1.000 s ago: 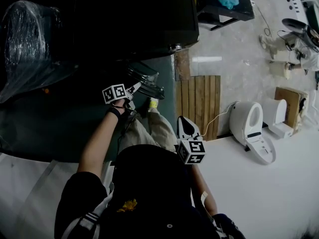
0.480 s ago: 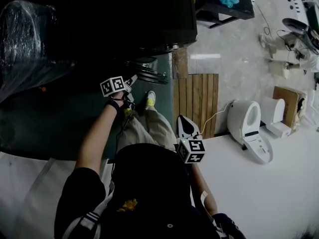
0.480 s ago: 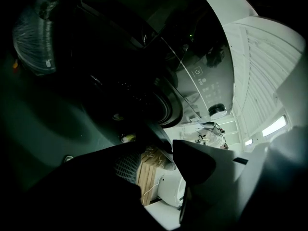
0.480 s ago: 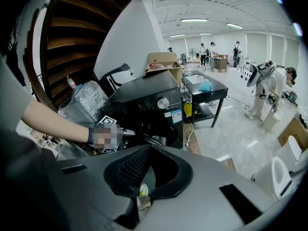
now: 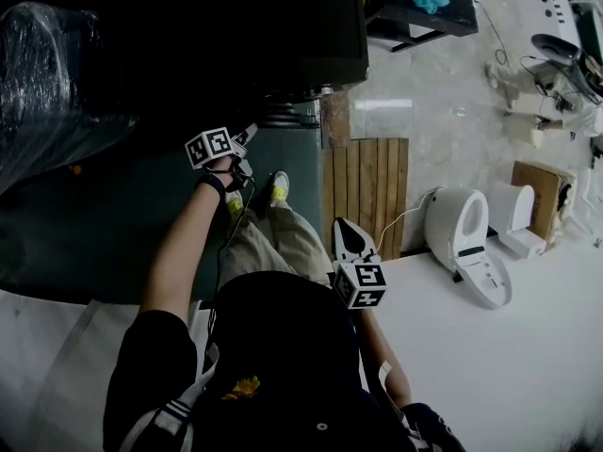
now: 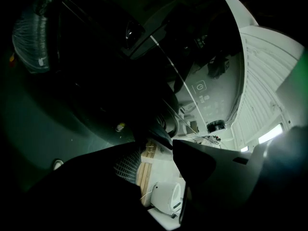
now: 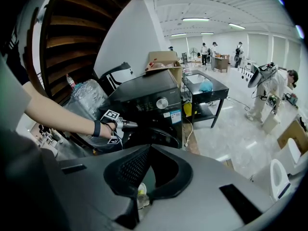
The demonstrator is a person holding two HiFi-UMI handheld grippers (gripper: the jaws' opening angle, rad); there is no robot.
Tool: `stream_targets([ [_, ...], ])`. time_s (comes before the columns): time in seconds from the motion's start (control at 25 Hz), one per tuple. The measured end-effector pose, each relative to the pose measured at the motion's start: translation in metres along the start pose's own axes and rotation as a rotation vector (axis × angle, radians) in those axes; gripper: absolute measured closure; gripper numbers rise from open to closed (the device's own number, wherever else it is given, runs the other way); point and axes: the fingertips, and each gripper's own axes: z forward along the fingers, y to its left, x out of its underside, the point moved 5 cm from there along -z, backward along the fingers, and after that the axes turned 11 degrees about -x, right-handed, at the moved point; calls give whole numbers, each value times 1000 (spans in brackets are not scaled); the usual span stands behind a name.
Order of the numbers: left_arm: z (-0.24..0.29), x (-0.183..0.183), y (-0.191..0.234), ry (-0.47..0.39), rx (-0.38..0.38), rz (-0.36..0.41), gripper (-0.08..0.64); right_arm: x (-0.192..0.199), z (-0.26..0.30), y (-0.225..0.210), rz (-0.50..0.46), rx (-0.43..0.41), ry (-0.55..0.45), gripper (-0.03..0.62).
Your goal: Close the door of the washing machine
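Observation:
The black washing machine (image 5: 236, 26) fills the top of the head view. Its round door (image 5: 287, 116) lies almost flat against the front, with only a thin edge showing. My left gripper (image 5: 247, 137) is stretched out to the door's edge, and in the left gripper view the dark door rim (image 6: 156, 129) sits right at its tips (image 6: 160, 146). Its jaws are closing, with a gap still between them and nothing pressed by the pads. My right gripper (image 5: 350, 238) hangs back over the person's lap with its tips together, empty. From the right gripper view I see the door (image 7: 161, 136) and the left gripper (image 7: 129, 125).
A wooden pallet (image 5: 367, 191) lies on the floor right of the machine, with a white toilet (image 5: 457, 234) and a cardboard box (image 5: 542, 182) beyond. A plastic-wrapped bundle (image 5: 47, 64) stands at the left. A black table (image 5: 429, 8) is at the back. A person (image 7: 269, 85) stands in the hall.
The door has swung from standing out to nearly flat against the machine. My left gripper followed it toward the machine and its jaws narrowed. The right gripper has stayed put.

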Motion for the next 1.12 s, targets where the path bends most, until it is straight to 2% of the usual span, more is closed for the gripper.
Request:
stream_targets([
  [0.36,15,-25,-10,-17,17,-21,344,-7,3,-2,-8,-3,13,565],
  [0.76,30,-27,-14,-89,53,-171,311,-10,-1,0,-51,-3,0,565],
  [0.96,27,-26,-14,-111,67,-161,314,1,-10,6,-61,6,-27,565],
  [1.04,24,-26,-16,-99,48,-142,340,-1,-14,5,-55,9,-52,565],
  [1.12,17,-22,-19,-87,4,-90,388,-7,-15,4,-61,6,-77,565],
])
